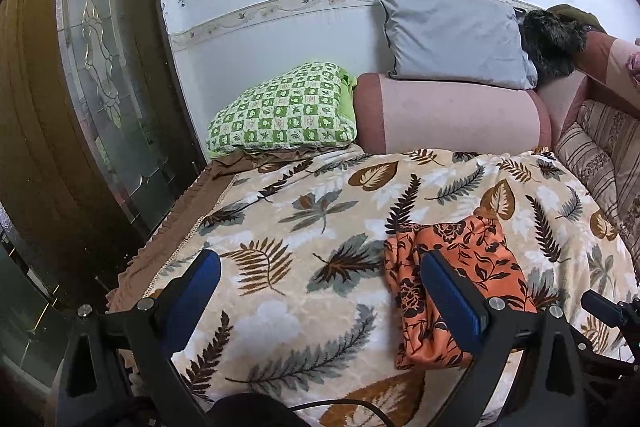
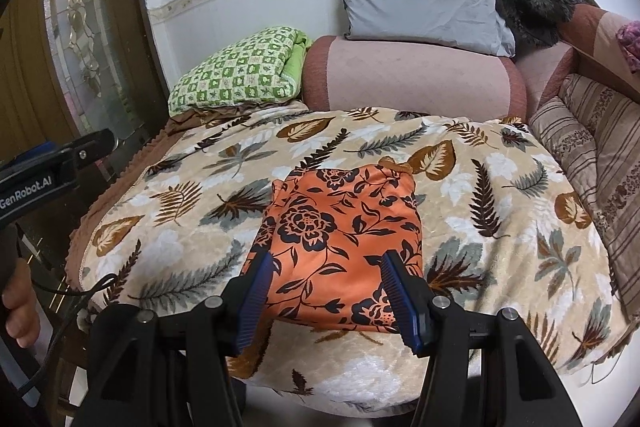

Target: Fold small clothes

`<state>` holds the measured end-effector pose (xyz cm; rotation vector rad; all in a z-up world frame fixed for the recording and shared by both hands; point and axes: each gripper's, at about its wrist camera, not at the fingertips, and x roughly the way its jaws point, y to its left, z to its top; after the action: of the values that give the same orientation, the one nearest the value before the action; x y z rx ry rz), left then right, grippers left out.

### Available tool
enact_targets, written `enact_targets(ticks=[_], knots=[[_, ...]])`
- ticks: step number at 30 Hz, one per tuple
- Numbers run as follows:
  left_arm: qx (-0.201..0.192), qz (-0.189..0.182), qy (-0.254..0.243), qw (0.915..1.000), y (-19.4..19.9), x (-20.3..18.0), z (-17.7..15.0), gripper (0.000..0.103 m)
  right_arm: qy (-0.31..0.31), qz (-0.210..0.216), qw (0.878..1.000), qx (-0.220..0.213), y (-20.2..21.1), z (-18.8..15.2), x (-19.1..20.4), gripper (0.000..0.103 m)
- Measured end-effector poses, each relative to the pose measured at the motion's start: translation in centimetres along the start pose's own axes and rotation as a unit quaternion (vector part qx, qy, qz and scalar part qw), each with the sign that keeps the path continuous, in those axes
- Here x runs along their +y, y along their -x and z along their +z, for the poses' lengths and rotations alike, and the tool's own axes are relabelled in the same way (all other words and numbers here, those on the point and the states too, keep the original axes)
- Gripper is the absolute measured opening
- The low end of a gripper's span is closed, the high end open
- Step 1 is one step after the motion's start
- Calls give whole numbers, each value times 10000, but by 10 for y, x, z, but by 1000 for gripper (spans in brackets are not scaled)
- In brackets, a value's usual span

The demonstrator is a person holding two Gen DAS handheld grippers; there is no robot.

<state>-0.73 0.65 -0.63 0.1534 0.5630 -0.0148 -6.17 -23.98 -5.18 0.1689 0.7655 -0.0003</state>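
Right tool [image 2: 326,291] jaws about half open, nothing pinched, hovering over the near hem of the orange floral garment [image 2: 340,239]; cloth lies between and just ahead of the blue pads [image 2: 256,301]. Left tool [image 1: 320,291] wide open, empty, garment just beside its right pad. Garment lies flat on the leaf-print blanket [image 2: 180,203], already squared up. Looks thin, light, limp, probably slick: will slump and slide. Best hold: near corners or hem edge, pinch both layers. Beyond: sofa arm [image 2: 400,75], grey pillow [image 2: 416,3].
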Motion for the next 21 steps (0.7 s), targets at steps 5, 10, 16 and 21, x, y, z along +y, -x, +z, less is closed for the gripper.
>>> enact_targets(ticks=[5, 10, 16, 21], knots=[[-36, -17, -27, 10000, 1, -1, 0, 100, 7, 2, 10000, 3, 0, 0, 1, 60], [-71, -16, -7, 10000, 2, 0, 0, 100, 18, 12, 10000, 2, 0, 0, 1, 60], [-69, -45, -5, 10000, 2, 1, -1, 100, 13, 18, 10000, -3, 0, 0, 2, 60], [-70, -73, -6, 9999, 1, 1, -1, 100, 65, 40, 10000, 6, -1, 1, 4, 60]])
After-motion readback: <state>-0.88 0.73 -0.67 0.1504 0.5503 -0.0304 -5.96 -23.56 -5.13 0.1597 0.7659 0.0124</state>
